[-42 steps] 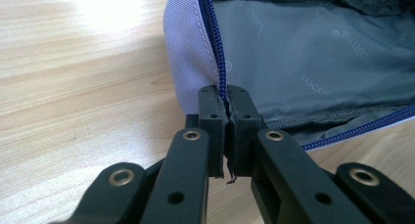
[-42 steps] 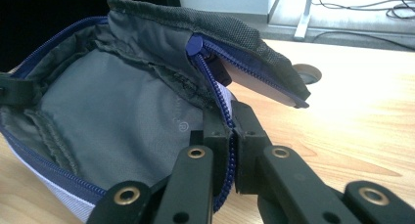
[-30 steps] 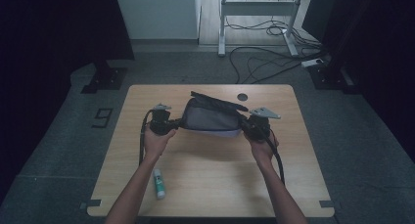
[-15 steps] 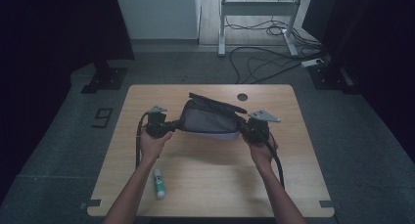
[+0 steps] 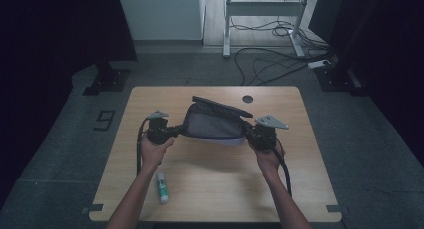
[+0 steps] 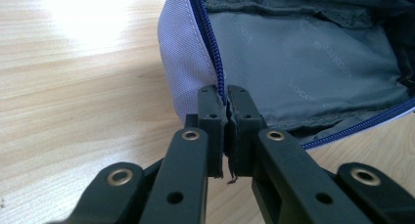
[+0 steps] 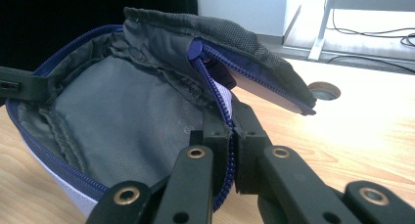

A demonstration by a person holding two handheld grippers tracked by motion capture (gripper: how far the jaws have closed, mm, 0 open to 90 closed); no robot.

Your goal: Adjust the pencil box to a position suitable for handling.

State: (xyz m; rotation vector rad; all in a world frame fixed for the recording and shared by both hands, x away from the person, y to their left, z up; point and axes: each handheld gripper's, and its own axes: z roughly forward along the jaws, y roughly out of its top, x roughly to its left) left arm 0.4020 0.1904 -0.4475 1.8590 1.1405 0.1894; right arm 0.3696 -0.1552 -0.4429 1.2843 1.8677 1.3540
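A grey pouch (image 5: 216, 123) with a blue zipper lies unzipped in the middle of the wooden table (image 5: 210, 189), its black flap (image 5: 222, 107) raised at the back. My left gripper (image 5: 176, 131) is shut on the pouch's left rim; in the left gripper view the jaws pinch the blue zipper edge (image 6: 215, 72) beside the grey lining (image 6: 303, 62). At the opposite end, my right gripper (image 5: 248, 134) is shut on the right rim, clamping the zipper edge (image 7: 220, 106) below the flap (image 7: 230, 43). The pouch mouth is stretched between the two grippers.
A white tube with a green label (image 5: 162, 187) lies on the table near the person's left forearm. A round cable hole (image 5: 247, 99) sits at the table's back. Cables and a desk frame (image 5: 265, 9) lie on the floor behind.
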